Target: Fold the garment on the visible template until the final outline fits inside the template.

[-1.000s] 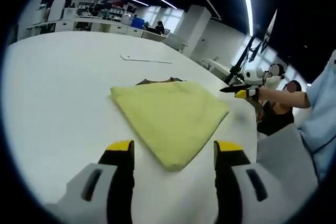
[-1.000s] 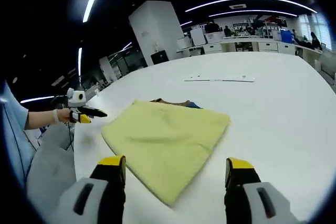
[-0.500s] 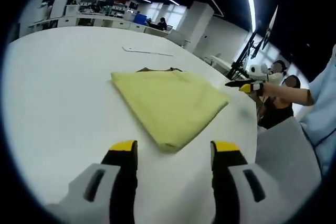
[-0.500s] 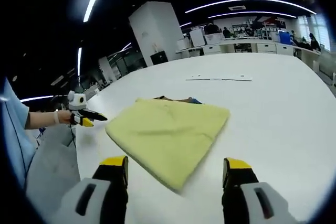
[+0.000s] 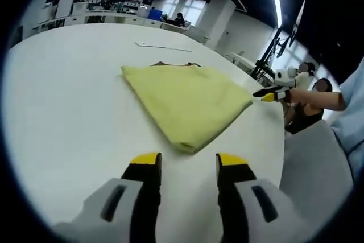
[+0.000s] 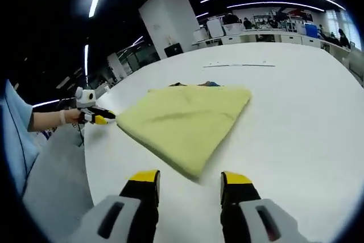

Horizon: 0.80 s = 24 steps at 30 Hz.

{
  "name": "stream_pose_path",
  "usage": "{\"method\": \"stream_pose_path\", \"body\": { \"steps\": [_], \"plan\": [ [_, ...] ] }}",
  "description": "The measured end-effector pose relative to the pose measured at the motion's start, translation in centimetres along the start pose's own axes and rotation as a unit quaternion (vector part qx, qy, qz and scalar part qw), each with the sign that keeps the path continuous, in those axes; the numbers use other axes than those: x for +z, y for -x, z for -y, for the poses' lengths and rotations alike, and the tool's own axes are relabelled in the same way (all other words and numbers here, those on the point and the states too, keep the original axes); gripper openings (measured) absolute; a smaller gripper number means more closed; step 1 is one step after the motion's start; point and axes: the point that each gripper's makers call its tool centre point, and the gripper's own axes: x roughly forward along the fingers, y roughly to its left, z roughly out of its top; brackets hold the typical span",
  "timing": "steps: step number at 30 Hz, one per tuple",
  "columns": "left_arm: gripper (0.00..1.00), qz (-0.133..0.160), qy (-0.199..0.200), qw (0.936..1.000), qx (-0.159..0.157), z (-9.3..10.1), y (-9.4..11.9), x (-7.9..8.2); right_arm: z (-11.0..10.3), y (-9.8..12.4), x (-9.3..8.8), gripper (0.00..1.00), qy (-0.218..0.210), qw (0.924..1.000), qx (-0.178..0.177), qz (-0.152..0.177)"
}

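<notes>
Left gripper view: The left gripper (image 5: pixel 187 166) rises from the bottom edge with its two yellow-tipped jaws spread apart, a clear gap between them and nothing held. It hovers above the white table (image 5: pixel 62 101), just short of the nearest corner of the folded yellow garment (image 5: pixel 185 101). The garment lies flat on the table as a compact, roughly four-sided fold, one corner pointing toward the gripper. At its far edge a narrow strip of brown template (image 5: pixel 170 64) shows from underneath; most of the template is covered. Beyond it a thin pale strip (image 5: pixel 162 46) lies on the table, well apart from the garment. At the right, the right gripper (image 5: pixel 272 92) is held in the person's hand beside the garment's right corner, off the table edge; its jaw state cannot be told in this view.

Right gripper view: The right gripper (image 6: pixel 190 177) rises from the bottom with its yellow-tipped jaws spread and empty, positioned near the garment's (image 6: pixel 187 118) closest corner without touching it. The garment rests on the table (image 6: pixel 301 118). A brown and blue sliver of the template (image 6: pixel 196 84) shows at the far edge. The thin strip (image 6: pixel 239 65) lies farther back. At the left, the left gripper (image 6: pixel 103 119) sits just beside the garment's left corner; its jaw state cannot be told from here.
</notes>
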Motion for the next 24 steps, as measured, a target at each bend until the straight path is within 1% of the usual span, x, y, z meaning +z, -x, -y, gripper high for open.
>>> {"method": "stream_pose_path", "body": {
  "steps": [1, 8, 9, 13, 19, 21, 24],
  "plan": [
    [0.27, -0.003, -0.002, 1.0, 0.0, 0.0, -0.1, -0.1, 0.0, -0.1, 0.0, 0.39, -0.001, 1.0, 0.001, 0.0],
    [0.18, -0.006, 0.009, 0.9999, 0.003, -0.2, -0.9, -0.2, 0.4, -0.4, 0.2, 0.31, -0.01, 0.9999, 0.005, 0.003],
    [0.16, -0.003, 0.009, 0.9999, 0.003, -0.2, -1.0, 0.0, 0.4, -0.4, 0.2, 0.29, -0.011, 0.9999, 0.005, 0.003],
    [0.08, -0.004, 0.014, 0.9999, 0.003, -0.2, -1.2, -0.1, 0.5, -0.6, 0.3, 0.27, -0.016, 0.9998, 0.004, 0.008],
    [0.04, 0.0, 0.021, 0.9998, 0.003, -0.4, -1.5, 0.0, 0.3, -0.8, 0.2, 0.25, -0.024, 0.9997, 0.007, 0.008],
    [0.0, 0.002, 0.025, 0.9997, 0.0, -0.4, -1.5, 0.1, 0.3, -0.8, 0.2, 0.23, -0.023, 0.9997, 0.007, 0.008],
    [0.0, 0.001, 0.03, 0.9995, 0.001, -0.3, -1.5, 0.1, 0.2, -0.9, 0.1, 0.19, -0.024, 0.9997, 0.006, 0.007]
  ]
}}
